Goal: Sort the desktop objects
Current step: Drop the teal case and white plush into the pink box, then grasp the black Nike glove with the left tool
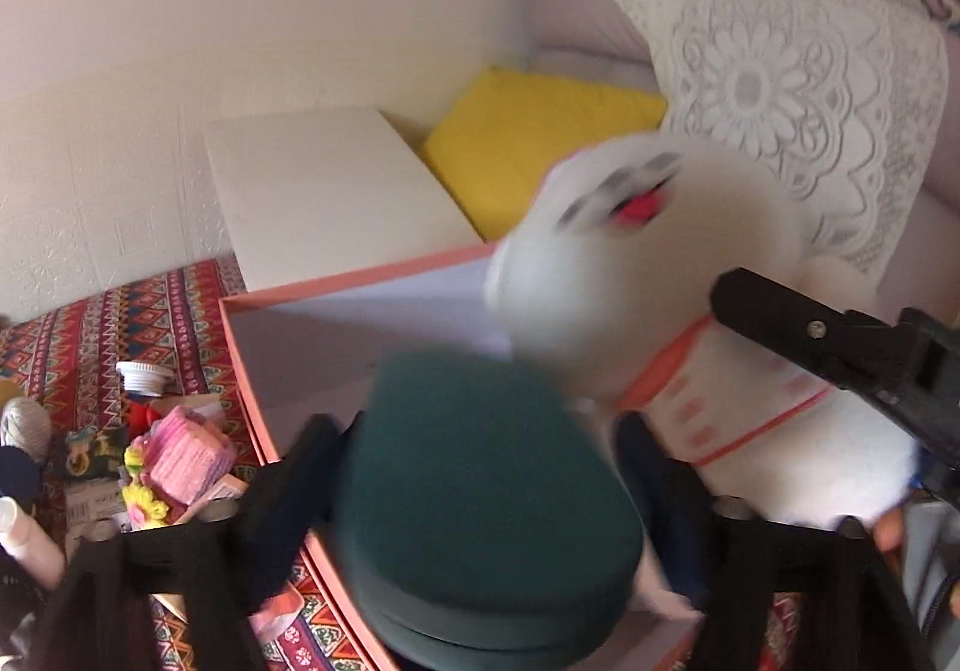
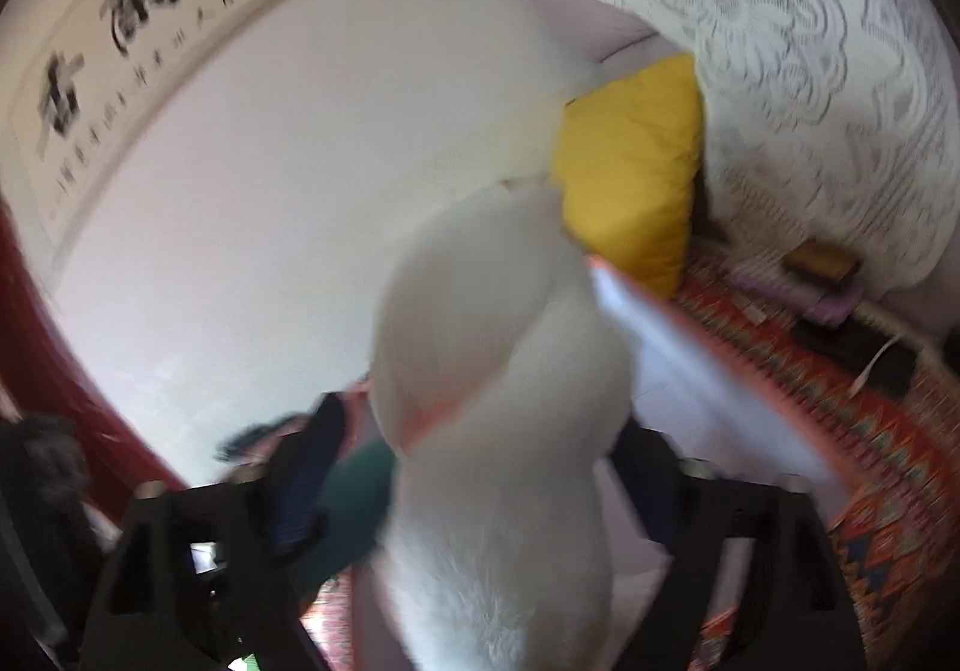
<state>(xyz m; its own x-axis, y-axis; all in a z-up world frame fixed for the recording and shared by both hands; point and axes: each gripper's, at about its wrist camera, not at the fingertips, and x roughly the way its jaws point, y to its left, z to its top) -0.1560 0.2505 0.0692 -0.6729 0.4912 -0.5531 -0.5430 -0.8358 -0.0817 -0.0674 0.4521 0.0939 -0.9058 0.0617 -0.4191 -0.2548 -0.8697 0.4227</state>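
Note:
A dark green oval case [image 1: 468,419] sits between the fingers of my left gripper [image 1: 480,497], which is shut on it. It hangs over the front of an open pink-rimmed box [image 1: 360,281] with a white inside. My right gripper [image 2: 480,491] is shut on a white plush toy [image 2: 498,371] with orange trim. In the left wrist view the plush toy [image 1: 600,275] is blurred, hanging over the box's right side just beside the green case, with the right gripper's black body [image 1: 840,347] behind it. The green case [image 2: 354,503] also shows at the lower left of the right wrist view.
Small clutter lies left of the box on a patterned cloth [image 1: 90,347]: a pink knitted item [image 1: 186,449], a white lid [image 1: 144,374], a white bottle [image 1: 24,539]. Behind the box stand a white board [image 1: 324,191], a yellow cushion [image 1: 528,131] and a lace cushion [image 1: 780,101].

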